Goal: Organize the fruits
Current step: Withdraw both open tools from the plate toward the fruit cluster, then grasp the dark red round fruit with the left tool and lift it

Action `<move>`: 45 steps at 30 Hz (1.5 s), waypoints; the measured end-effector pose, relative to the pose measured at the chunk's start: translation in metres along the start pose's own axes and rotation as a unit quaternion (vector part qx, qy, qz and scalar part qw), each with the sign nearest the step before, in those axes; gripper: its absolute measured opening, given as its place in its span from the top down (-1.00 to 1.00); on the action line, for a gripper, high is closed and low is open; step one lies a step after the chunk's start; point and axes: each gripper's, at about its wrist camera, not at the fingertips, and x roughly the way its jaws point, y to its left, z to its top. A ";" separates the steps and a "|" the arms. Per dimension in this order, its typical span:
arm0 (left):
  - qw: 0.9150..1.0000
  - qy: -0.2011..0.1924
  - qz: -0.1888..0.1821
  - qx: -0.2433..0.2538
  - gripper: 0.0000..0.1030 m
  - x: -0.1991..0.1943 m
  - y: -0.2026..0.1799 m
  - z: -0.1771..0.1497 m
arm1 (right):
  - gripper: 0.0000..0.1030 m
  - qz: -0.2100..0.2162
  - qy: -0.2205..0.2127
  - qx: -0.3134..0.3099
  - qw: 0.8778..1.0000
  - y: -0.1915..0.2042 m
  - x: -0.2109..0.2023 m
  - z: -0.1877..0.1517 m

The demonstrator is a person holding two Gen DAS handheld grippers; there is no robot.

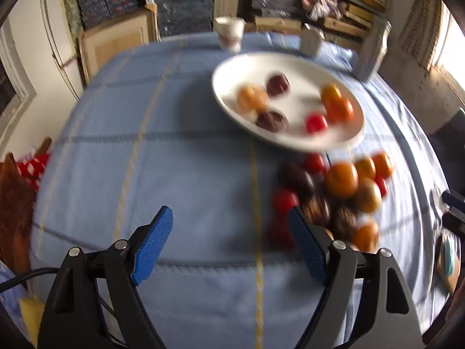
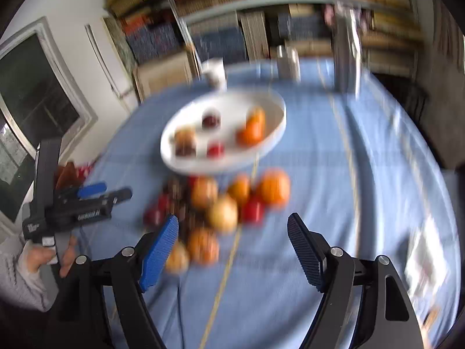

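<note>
Both grippers hang over the blue tablecloth (image 1: 174, 157), jaws spread wide and holding nothing: left gripper (image 1: 231, 231); right gripper (image 2: 232, 232); the loose fruit pile (image 2: 221, 203) lies just ahead, at six o'clock of the white plate (image 2: 270, 142), which holds several fruits

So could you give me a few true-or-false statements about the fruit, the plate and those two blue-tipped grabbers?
1. The white plate already holds some fruit. True.
2. Both grippers are clamped on fruit. False: the left gripper and the right gripper are open and hold nothing.
3. A pile of fruit lies on the blue tablecloth beside the plate. True.
4. The plate sits on bare wood. False: it rests on the tablecloth.
</note>
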 end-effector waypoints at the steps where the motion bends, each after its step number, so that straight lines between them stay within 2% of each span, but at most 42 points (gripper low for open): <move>1: 1.000 0.002 -0.005 0.003 -0.54 0.001 -0.004 -0.004 | -0.52 -0.001 0.006 -0.003 1.000 0.001 -0.001 -0.005; 3: 1.000 0.000 -0.012 0.011 -0.54 0.000 -0.011 -0.010 | -0.52 -0.004 0.009 -0.017 1.000 0.007 -0.007 -0.012; 6: 0.999 -0.007 -0.026 0.020 -0.55 0.002 -0.020 -0.011 | -0.53 -0.019 -0.010 -0.040 0.999 0.016 -0.023 -0.016; 11: 0.999 0.001 -0.036 0.013 -0.55 0.017 -0.020 -0.011 | -0.65 -0.040 -0.020 -0.044 0.998 0.015 -0.042 -0.023; 17: 0.999 0.013 -0.051 0.004 -0.42 0.031 -0.012 -0.013 | -0.65 -0.053 -0.020 -0.028 0.998 0.007 -0.046 -0.026; 21: 0.998 0.015 -0.063 0.008 -0.42 0.035 -0.015 -0.015 | -0.65 -0.051 -0.016 -0.037 0.998 0.012 -0.044 -0.027; 25: 0.998 0.017 -0.067 0.011 -0.33 0.041 -0.021 -0.015 | -0.65 -0.051 -0.013 -0.044 0.998 0.015 -0.043 -0.027; 27: 0.997 0.024 -0.080 -0.002 -0.13 0.044 -0.017 -0.013 | -0.65 -0.051 -0.013 -0.045 0.998 0.015 -0.044 -0.027; 28: 0.995 0.029 -0.098 -0.007 0.01 0.046 -0.016 -0.013 | -0.65 -0.052 -0.013 -0.044 0.998 0.014 -0.044 -0.027; 31: 0.994 0.027 -0.107 0.009 0.25 0.043 -0.022 -0.016 | -0.65 -0.051 -0.013 -0.039 0.998 0.012 -0.043 -0.026; 36: 0.994 0.023 -0.103 0.013 0.26 0.039 -0.023 -0.021 | -0.65 -0.041 -0.005 -0.042 0.998 0.014 -0.036 -0.024; 45: 0.997 0.001 -0.072 -0.019 0.27 0.007 0.007 -0.026 | -0.65 -0.011 0.023 -0.045 0.999 0.019 -0.005 -0.016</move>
